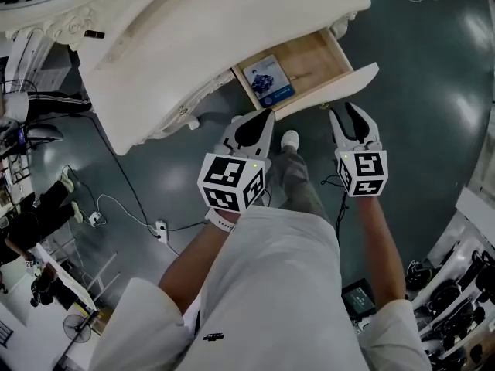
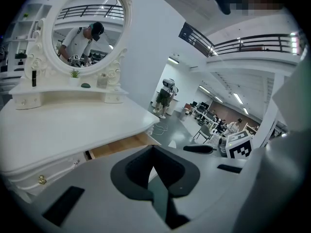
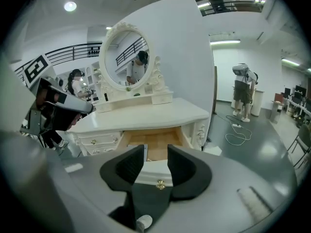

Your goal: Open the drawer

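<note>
Already pulled out, drawer (image 1: 311, 59) just beyond spread right gripper (image 1: 343, 110), left gripper (image 1: 265, 116) seemingly pressed together

Head view, upper centre: blue booklet (image 1: 268, 79); lower left: power strip (image 1: 161, 229), cord attached. Right gripper view, upper left: oval mirror (image 3: 127, 57); right: white cable (image 3: 236, 137) loose on floor.

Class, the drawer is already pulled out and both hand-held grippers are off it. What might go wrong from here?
1. The drawer stands far out; a further tug might pull it free, spilling the blue booklet.
2. The open right hand-held gripper lines up with the knob; drifting forward, it might knock the drawer back in.
</note>
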